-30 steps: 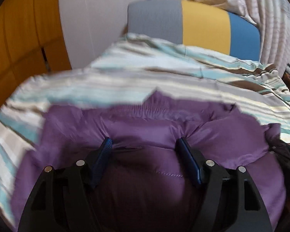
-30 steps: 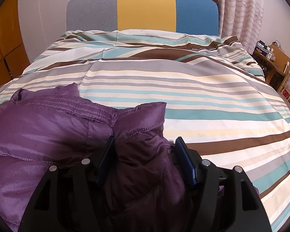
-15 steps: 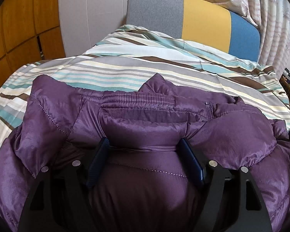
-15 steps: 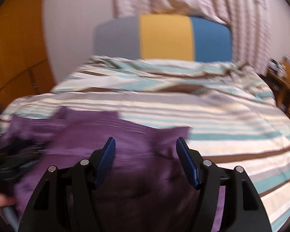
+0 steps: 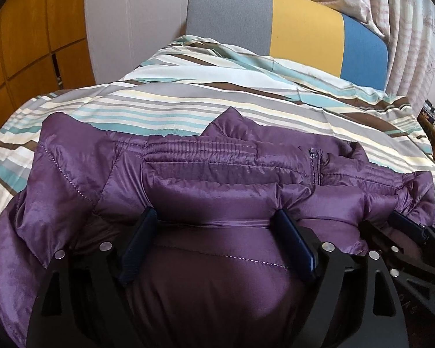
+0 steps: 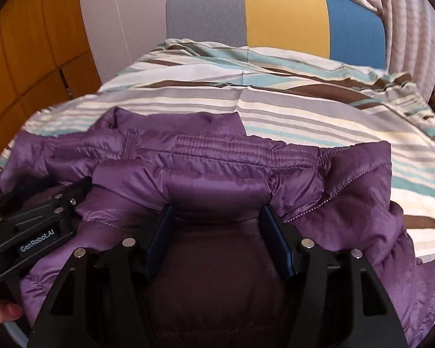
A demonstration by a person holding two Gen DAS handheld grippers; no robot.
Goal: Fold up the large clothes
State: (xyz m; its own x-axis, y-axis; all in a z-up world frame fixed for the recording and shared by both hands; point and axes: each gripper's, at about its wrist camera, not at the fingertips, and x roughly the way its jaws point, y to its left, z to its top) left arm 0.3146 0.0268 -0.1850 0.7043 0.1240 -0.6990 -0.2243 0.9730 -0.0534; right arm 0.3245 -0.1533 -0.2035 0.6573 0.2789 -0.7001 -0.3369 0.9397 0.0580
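Bulging between both grippers' spread jaws, purple jacket (image 5: 217, 203), on striped bedspread (image 5: 188, 107)

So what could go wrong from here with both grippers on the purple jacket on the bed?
1. The purple jacket is puffy and shiny; with the left gripper and right gripper both wide around a bulge of it, the fabric may slip out.
2. The two grippers sit close together, so they could bump.
3. The zipper side looks bunched near the collar, so the fold could come out crooked on the striped bedcover.
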